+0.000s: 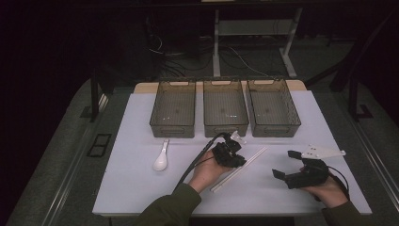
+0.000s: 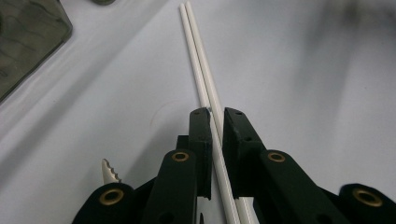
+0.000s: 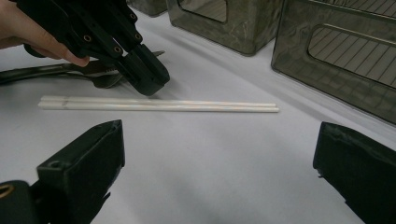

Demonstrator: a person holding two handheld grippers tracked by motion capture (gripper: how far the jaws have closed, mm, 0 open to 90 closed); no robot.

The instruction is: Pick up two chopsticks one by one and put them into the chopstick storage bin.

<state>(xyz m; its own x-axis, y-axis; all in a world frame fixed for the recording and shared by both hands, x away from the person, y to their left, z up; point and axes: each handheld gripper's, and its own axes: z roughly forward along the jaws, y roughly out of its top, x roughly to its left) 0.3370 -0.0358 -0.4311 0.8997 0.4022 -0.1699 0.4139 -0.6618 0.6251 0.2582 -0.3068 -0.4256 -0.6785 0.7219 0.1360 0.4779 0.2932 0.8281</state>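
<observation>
1. Right hand-held gripper (image 1: 287, 165), at five o'clock on the surface (image 1: 141, 188): we find its jaws standing wide apart and empty, facing the chopsticks as if parked on standby.

2. Left hand-held gripper (image 1: 234, 155), near the centre: its jaws are drawn together on the pair of white chopsticks (image 1: 251, 157), which runs between the pads (image 2: 201, 140) in its own view. We judge the grip sits partway along the sticks so they lift level.

3. The chopsticks lie side by side and touching, flat on the surface, slanting from six toward one o'clock.

4. White ceramic soup spoon (image 1: 161, 157), at nine o'clock of the left gripper, well apart, untouched.

5. Three smoky translucent bins, at twelve o'clock in a row: left (image 1: 173, 109), middle (image 1: 225, 109), right (image 1: 274, 109). All look empty; we take them for sorting destinations, one per utensil type.
</observation>
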